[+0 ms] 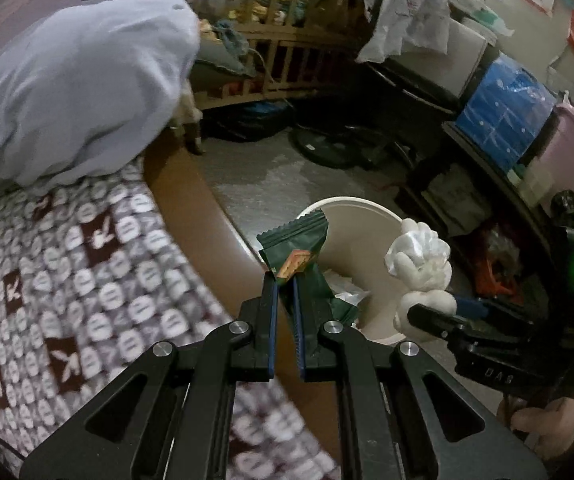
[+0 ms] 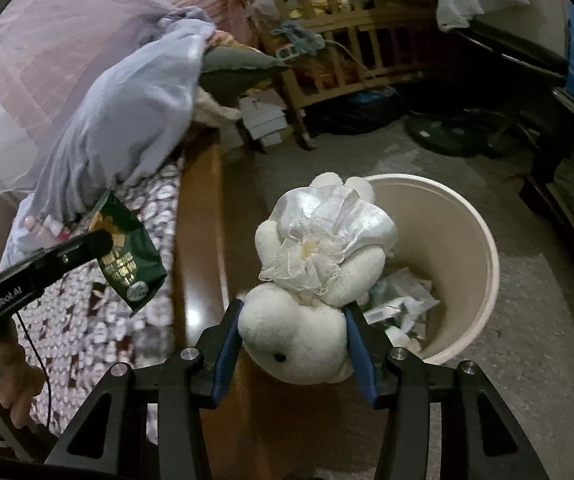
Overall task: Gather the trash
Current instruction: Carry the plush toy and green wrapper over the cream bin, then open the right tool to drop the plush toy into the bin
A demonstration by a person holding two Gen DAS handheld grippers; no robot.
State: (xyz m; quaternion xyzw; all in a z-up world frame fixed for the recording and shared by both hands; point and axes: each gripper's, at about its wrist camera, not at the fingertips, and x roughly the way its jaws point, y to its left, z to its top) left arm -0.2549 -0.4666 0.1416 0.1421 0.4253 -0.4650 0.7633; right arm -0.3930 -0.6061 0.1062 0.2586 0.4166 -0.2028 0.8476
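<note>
My left gripper (image 1: pixel 285 280) is shut on a dark green snack wrapper (image 1: pixel 297 246) and holds it above the bed's edge, just left of a beige waste bin (image 1: pixel 351 204). The same wrapper (image 2: pixel 129 258) hangs from the left gripper's fingers (image 2: pixel 83 250) in the right wrist view. My right gripper (image 2: pixel 293 312) is shut on a white plush toy (image 2: pixel 307 280) with a satin ruffle; it hangs over the near rim of the bin (image 2: pixel 483 240). White paper scraps (image 2: pixel 403 304) lie inside the bin. From the left wrist camera the toy (image 1: pixel 419 264) shows at the right.
A bed with a patterned cover (image 1: pixel 67 280) and a lilac quilt (image 1: pixel 75 92) fills the left, edged by a brown wooden frame (image 2: pixel 199 248). A wooden crib (image 1: pixel 279 52), dark bags, a fan base (image 1: pixel 335 148) and cluttered shelves (image 1: pixel 499 184) ring the grey floor.
</note>
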